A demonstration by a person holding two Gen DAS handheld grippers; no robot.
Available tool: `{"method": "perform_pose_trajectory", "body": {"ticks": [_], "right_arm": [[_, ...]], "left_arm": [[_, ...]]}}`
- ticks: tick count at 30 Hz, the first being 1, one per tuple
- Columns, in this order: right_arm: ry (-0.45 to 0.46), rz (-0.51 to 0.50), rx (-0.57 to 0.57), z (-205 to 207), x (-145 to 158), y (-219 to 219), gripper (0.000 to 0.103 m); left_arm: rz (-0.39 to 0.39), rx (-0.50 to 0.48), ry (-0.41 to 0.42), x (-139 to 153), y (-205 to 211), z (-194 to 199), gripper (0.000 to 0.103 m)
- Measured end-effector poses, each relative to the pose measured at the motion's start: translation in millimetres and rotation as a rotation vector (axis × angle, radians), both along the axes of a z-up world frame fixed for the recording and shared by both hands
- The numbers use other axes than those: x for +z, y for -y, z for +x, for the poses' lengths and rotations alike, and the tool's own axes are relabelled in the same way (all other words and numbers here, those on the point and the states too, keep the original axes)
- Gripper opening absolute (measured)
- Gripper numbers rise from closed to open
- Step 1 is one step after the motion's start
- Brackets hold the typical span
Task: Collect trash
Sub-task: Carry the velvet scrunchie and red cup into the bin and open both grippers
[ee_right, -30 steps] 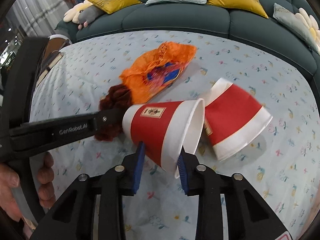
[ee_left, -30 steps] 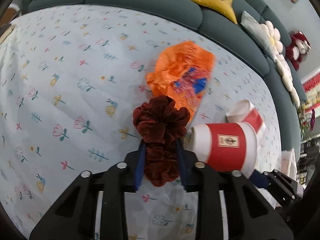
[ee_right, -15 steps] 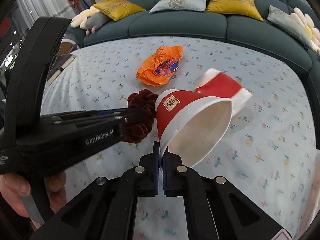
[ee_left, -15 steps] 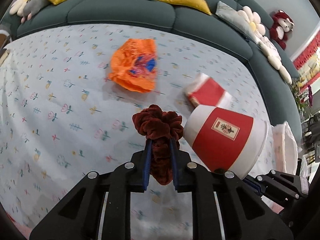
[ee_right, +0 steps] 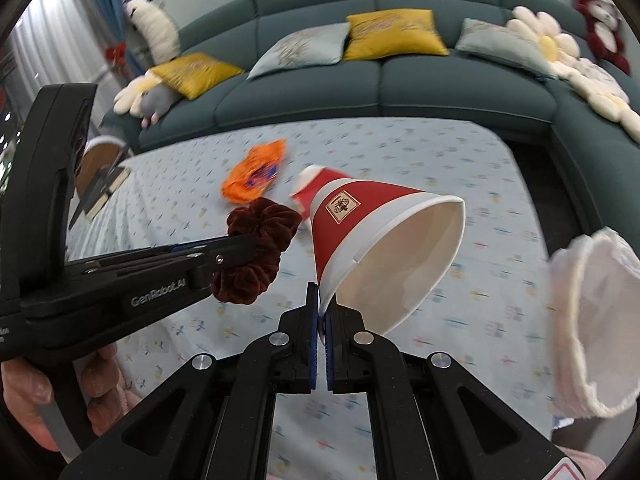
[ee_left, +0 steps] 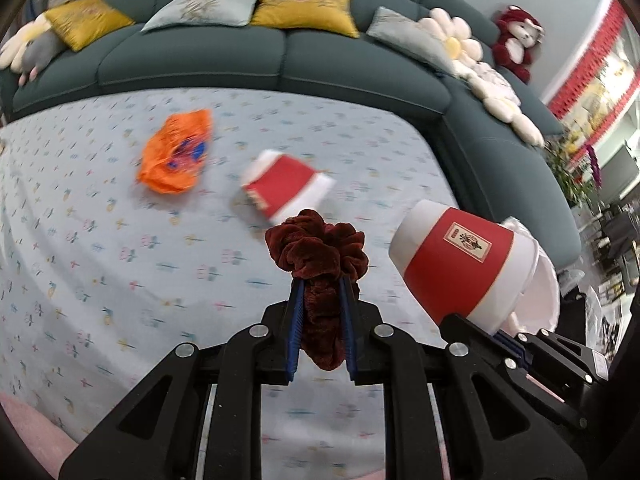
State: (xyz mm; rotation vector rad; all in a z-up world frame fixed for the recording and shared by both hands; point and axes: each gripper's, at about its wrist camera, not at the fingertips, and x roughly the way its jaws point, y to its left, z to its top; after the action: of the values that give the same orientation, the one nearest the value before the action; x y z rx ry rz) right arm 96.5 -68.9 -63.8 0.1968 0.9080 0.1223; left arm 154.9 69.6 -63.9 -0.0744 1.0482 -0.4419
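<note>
My left gripper (ee_left: pixel 320 288) is shut on a dark red velvet scrunchie (ee_left: pixel 316 248), held above the bed; it also shows in the right wrist view (ee_right: pixel 256 248). My right gripper (ee_right: pixel 322 300) is shut on the rim of a red-and-white paper cup (ee_right: pixel 384 240), lifted, mouth towards the camera; the cup shows in the left wrist view (ee_left: pixel 460 268). A second, flattened red paper cup (ee_left: pixel 286 190) and an orange plastic bag (ee_left: pixel 176 156) lie on the floral bed sheet (ee_left: pixel 100 260).
A white bin-bag opening (ee_right: pixel 592 320) is at the right, beside the bed. A teal sofa (ee_left: pixel 240 60) with yellow and grey cushions curves behind the bed. Plush toys sit on it. A book (ee_right: pixel 100 188) lies at the bed's left edge.
Both grippers have lifted and pulled back from the bed with the scrunchie and cup, swinging right. The white bag opening has come into view at right.
</note>
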Motion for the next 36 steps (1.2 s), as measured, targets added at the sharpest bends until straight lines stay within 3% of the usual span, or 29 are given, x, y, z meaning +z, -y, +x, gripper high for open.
{"method": "perform_pose_trajectory", "body": {"ticks": [17,36], "right_arm": [[0.076,0.026,-0.188,-72,19,113,0.003],[0.076,0.064,-0.412,-113,7,229,0.003]], "left_arm": [[0.027,-0.196,0.066,26,120,-60,0.017],[0.009,-0.372,0.074,30,243,-80,0.017]]}}
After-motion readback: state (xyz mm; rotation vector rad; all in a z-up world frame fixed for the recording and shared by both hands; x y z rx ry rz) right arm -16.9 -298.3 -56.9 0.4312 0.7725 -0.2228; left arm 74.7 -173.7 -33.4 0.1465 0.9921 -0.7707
